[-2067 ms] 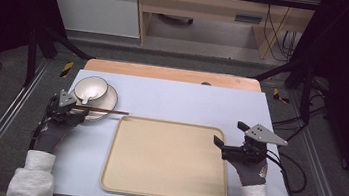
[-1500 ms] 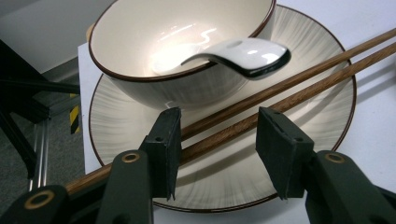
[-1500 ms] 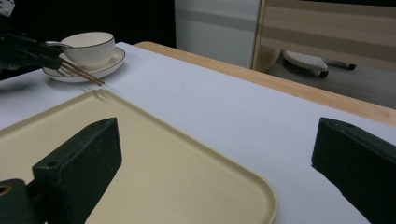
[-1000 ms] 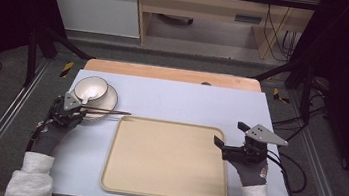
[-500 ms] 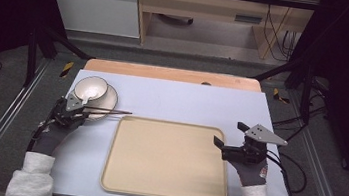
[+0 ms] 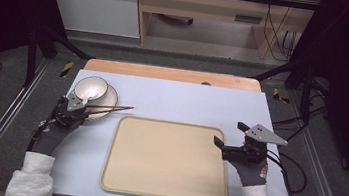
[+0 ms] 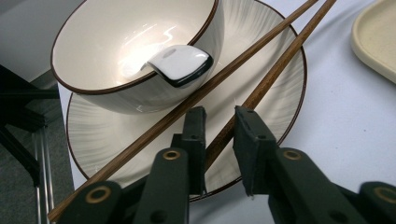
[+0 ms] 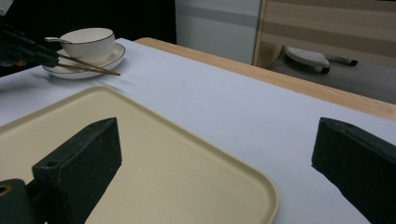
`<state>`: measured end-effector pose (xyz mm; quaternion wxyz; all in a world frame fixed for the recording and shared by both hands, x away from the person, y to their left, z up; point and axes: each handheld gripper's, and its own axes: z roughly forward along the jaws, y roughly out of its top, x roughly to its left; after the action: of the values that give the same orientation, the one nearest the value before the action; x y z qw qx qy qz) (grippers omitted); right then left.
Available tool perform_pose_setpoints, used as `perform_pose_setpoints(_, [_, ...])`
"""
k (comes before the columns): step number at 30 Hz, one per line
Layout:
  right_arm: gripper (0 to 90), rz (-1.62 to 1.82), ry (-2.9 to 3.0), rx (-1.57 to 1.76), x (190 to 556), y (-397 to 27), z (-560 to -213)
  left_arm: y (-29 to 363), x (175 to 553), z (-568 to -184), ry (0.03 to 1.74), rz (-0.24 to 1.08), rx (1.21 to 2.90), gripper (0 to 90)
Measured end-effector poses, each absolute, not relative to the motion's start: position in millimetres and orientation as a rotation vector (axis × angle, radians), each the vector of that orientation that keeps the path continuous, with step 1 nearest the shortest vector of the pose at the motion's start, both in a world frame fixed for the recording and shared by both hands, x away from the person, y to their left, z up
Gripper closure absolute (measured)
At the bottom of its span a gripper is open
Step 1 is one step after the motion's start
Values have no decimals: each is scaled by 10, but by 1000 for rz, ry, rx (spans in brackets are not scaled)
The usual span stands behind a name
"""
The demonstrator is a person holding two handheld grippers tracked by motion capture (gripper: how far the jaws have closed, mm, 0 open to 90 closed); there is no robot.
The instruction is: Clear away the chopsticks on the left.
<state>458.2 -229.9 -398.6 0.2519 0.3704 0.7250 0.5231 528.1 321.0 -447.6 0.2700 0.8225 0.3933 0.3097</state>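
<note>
A cream bowl [image 6: 90,87] with a white spoon [image 7: 180,65] in it stands on a ribbed plate [image 6: 109,101] at the table's left. Two brown chopsticks [image 6: 116,108] lie across the plate's rim, tips pointing right. My left gripper [image 6: 85,110] is low at the plate's near edge. Its jaws have just been closing, and one chopstick [image 7: 280,65] runs slantwise through the narrow gap left between them [image 7: 219,116]. The other chopstick passes outside the left jaw. My right gripper [image 6: 230,135] hovers wide open over the right rim of the beige tray [image 6: 163,195], holding nothing.
The tray [image 8: 140,154] lies bare in the table's middle. A wooden strip [image 6: 170,74] borders the far edge, with a black frame around the table. Cables trail off to the right beside my right hand.
The chopsticks' far tips have swung slightly toward the back of the table. Both hands stay where they were.
</note>
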Motion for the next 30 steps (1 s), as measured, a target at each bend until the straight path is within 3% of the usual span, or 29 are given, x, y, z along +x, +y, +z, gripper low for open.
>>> perform_pose_setpoints(6, [18, 1424, 1973, 1006, 4581, -2302, -3985, 3190, 5283, -4482, 1057, 828, 2230, 721])
perform_pose_setpoints(12, [18, 1422, 1973, 1005, 4581, -2304, -3984, 3183, 5266, -4446, 1074, 795, 2221, 811])
perform_pose_setpoints(17, [18, 1424, 1973, 1007, 4580, -2307, -3982, 3183, 5269, -4437, 1076, 788, 2227, 810])
perform_pose_setpoints(22, [18, 1422, 1974, 1006, 4581, -2306, -3984, 3168, 5284, -4471, 1048, 825, 2254, 742])
perform_pose_setpoints(30, [18, 1422, 1972, 1010, 4582, -2305, -3984, 3160, 5287, -4472, 1060, 789, 2257, 801])
